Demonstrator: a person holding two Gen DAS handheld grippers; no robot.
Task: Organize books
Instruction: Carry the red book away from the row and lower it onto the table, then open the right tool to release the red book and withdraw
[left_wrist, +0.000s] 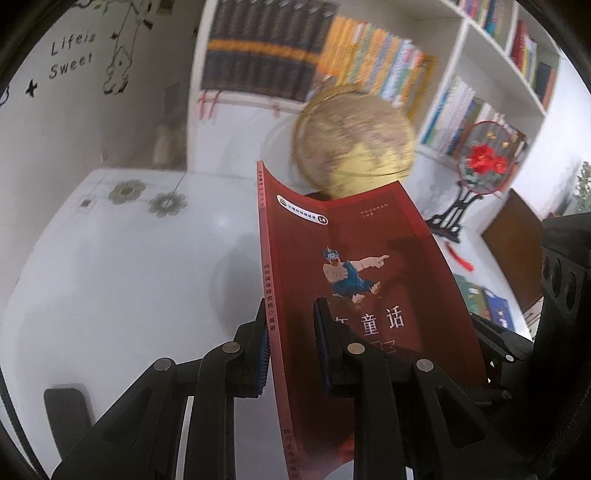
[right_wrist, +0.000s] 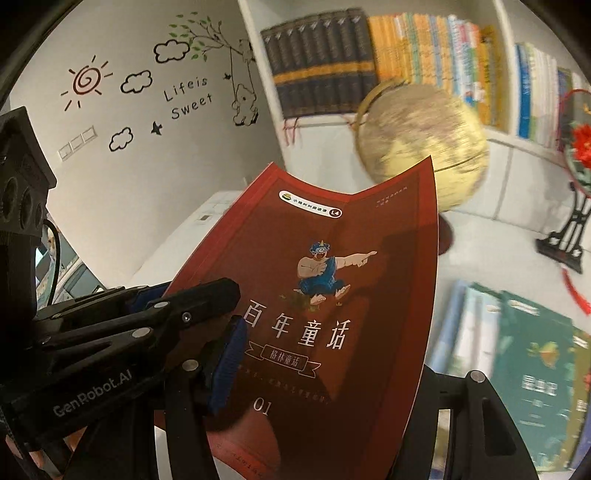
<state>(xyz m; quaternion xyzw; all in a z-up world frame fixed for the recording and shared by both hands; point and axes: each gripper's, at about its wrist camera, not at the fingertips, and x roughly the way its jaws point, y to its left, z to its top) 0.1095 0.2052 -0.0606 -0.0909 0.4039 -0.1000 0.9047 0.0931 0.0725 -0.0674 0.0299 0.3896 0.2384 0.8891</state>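
A red paperback (left_wrist: 354, 280) with a cartoon figure and Chinese title is held up over the white table (left_wrist: 129, 277), its cover bowed. My left gripper (left_wrist: 291, 339) is shut on its spine edge, one finger on each side. In the right wrist view the same red book (right_wrist: 332, 295) fills the middle. My right gripper (right_wrist: 332, 373) has its blue-padded finger (right_wrist: 229, 369) pressed on the front cover, and its other finger is behind the book. The left gripper (right_wrist: 207, 295) clamps the book's left edge there. The right gripper (left_wrist: 495, 343) shows at the book's right edge.
A tan globe (left_wrist: 354, 140) stands just behind the book, before a white bookshelf (left_wrist: 458, 51) full of books. A red round fan on a black stand (left_wrist: 484, 162) is at the right. Several green and blue books (right_wrist: 517, 369) lie on the table.
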